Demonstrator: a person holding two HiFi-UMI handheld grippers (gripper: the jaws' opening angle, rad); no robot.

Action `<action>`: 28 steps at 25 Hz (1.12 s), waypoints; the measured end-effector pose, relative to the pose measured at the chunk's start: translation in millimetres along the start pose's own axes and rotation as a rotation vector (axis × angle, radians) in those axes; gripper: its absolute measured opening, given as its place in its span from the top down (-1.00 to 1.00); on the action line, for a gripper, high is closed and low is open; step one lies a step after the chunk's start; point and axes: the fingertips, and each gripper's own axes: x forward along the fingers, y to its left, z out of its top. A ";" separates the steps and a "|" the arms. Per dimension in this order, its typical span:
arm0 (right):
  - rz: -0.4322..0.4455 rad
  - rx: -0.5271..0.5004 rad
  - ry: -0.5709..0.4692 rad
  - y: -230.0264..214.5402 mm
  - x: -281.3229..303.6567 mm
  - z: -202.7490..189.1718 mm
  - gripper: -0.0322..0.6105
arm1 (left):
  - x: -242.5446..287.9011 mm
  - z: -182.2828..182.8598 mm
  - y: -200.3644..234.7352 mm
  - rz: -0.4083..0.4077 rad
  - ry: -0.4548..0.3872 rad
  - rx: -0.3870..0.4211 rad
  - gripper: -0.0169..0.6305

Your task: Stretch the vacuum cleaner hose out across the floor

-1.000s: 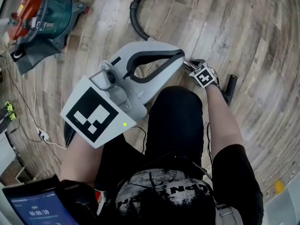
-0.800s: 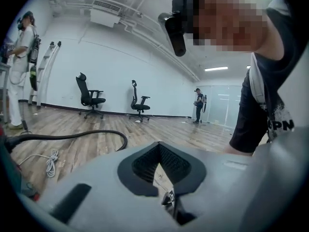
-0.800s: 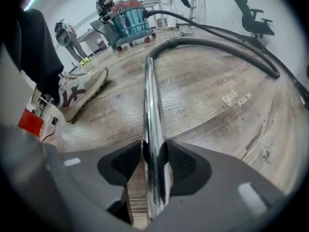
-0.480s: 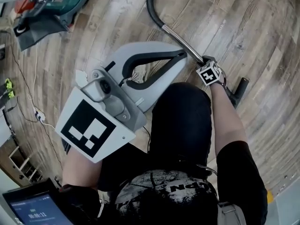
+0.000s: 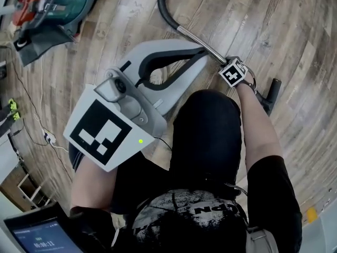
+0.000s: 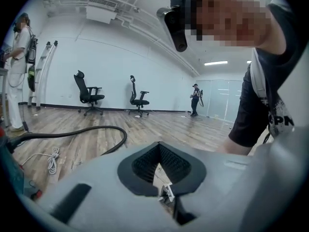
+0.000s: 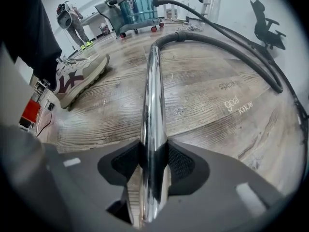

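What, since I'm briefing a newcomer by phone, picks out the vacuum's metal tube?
Find the teal-and-red vacuum cleaner, then follow its black hose across the wood floor. It ends in a straight tube: the only shiny, rigid chrome piece, unlike the dull, bendy hose.

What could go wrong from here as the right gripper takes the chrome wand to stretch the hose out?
The right gripper has just been closing its jaws on the chrome wand, which sits between them; the smooth round tube might slip or twist when pulled.
The hose runs back to the wheeled vacuum cleaner, so pulling may roll the machine instead of straightening the hose.
The person's shoe stands close beside the wand: a step could catch it.
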 end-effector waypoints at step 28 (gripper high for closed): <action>-0.002 -0.054 0.060 -12.2 -131.2 6.1 0.35 | 163.3 -339.6 82.5 0.261 -0.210 -1.495 0.26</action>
